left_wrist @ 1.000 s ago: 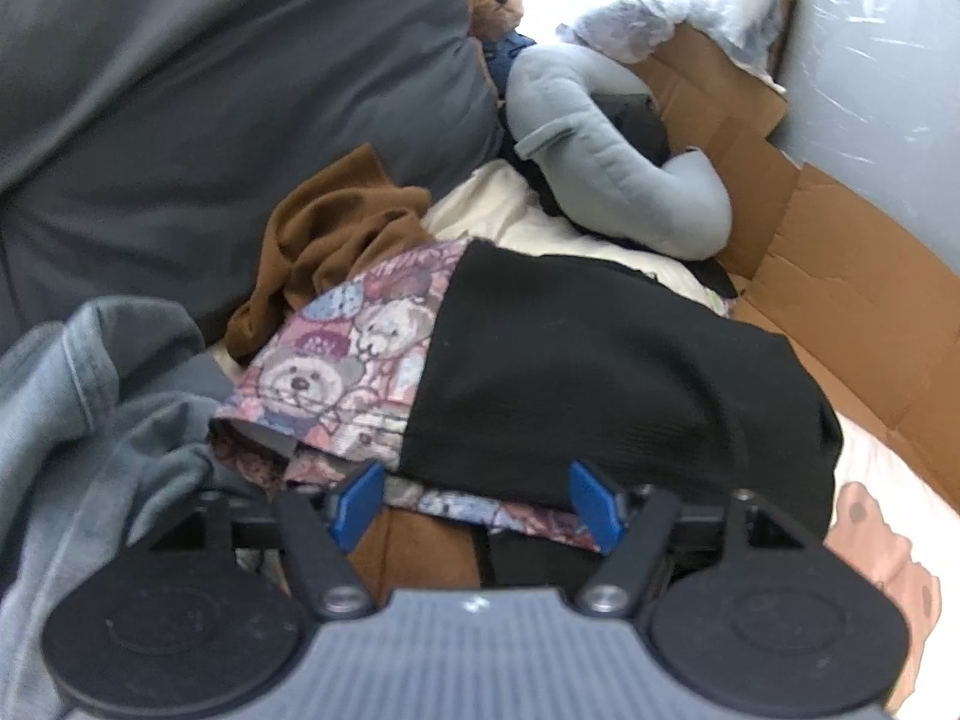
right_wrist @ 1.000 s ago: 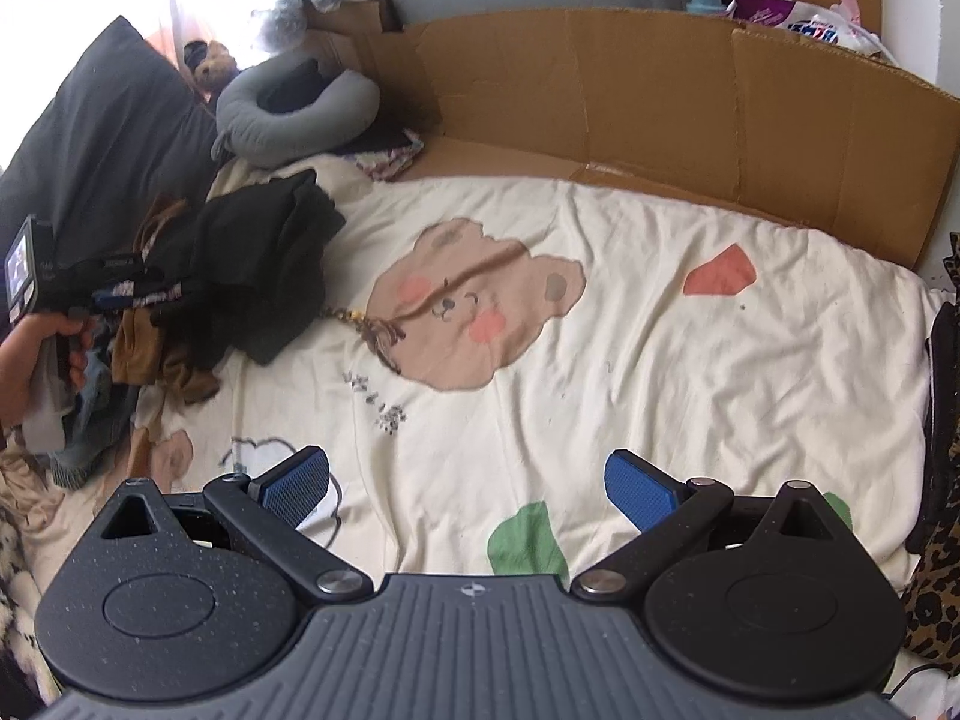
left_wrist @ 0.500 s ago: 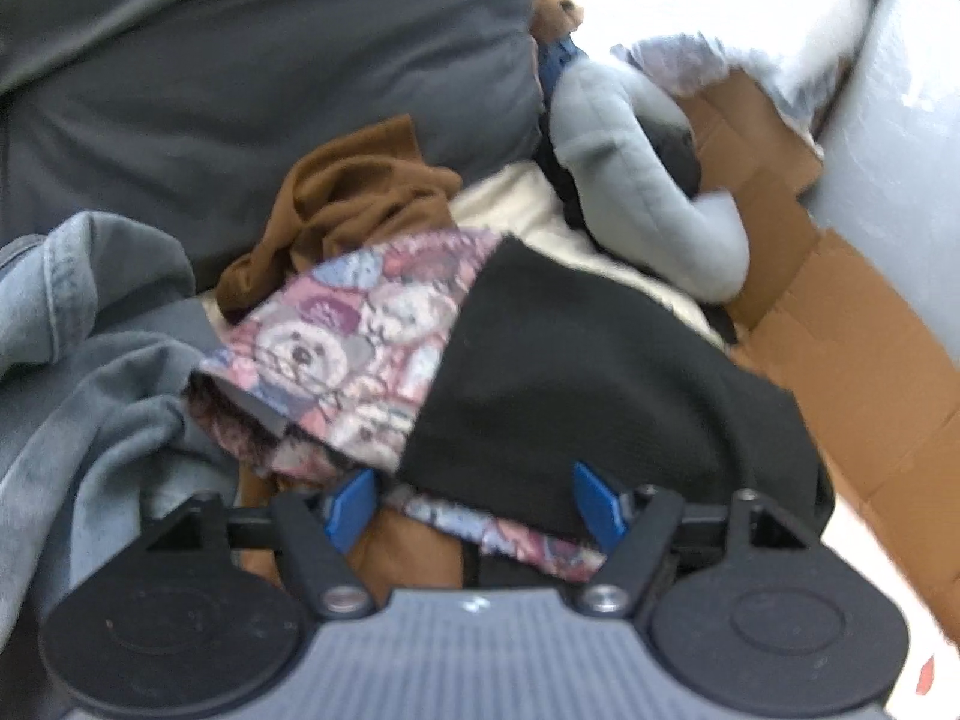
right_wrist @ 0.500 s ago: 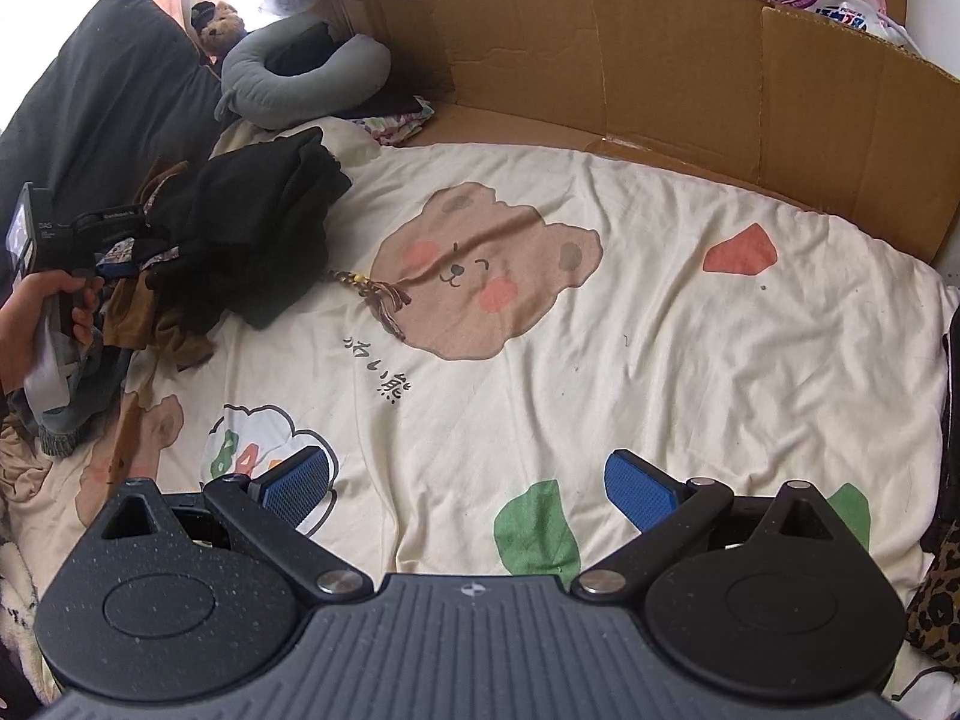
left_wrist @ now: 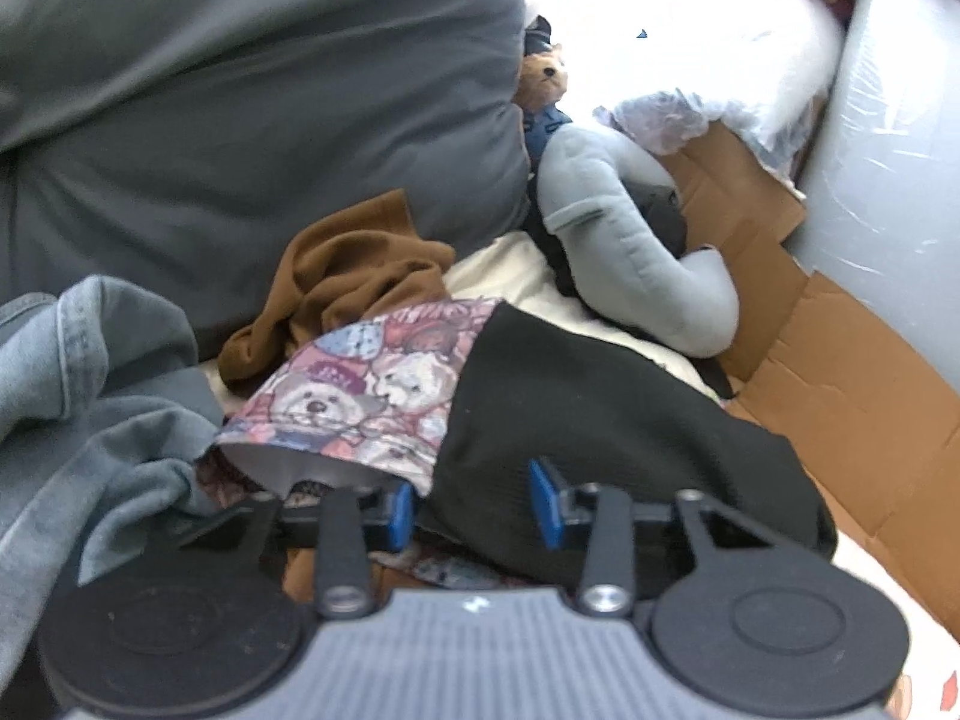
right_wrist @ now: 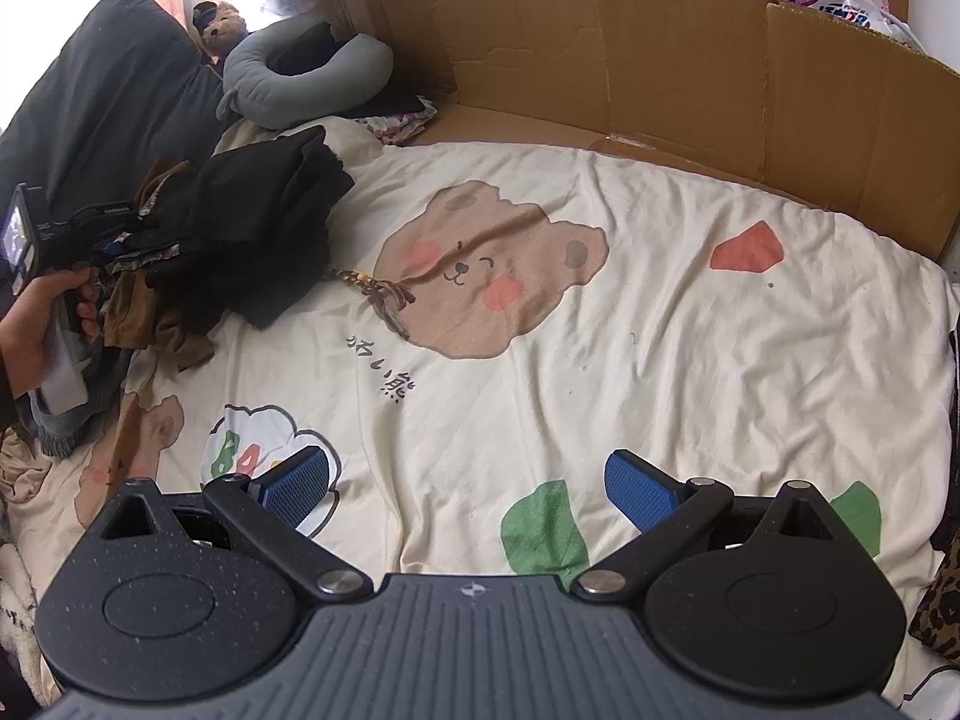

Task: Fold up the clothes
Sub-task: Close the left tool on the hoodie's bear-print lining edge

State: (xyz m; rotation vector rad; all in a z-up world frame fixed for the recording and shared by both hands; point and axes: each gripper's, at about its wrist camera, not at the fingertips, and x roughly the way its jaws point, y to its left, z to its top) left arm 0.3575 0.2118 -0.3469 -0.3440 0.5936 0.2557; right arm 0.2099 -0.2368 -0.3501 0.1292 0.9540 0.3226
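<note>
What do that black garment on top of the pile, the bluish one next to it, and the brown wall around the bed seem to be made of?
The black garment looks like soft matte knit; a fine ribbed texture shows. The bluish garment looks like washed denim, with stitched seams and faded edges. The brown wall is plainly corrugated cardboard: flat, creased, torn along one fold.

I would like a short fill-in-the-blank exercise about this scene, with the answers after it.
1. The left gripper has its fingers around the edge of a ____ garment.
2. The right gripper is open above a bedsheet printed with a large brown ____.
3. The grey neck pillow lies beside a wall of ____.

Answers: black; bear; cardboard
</note>
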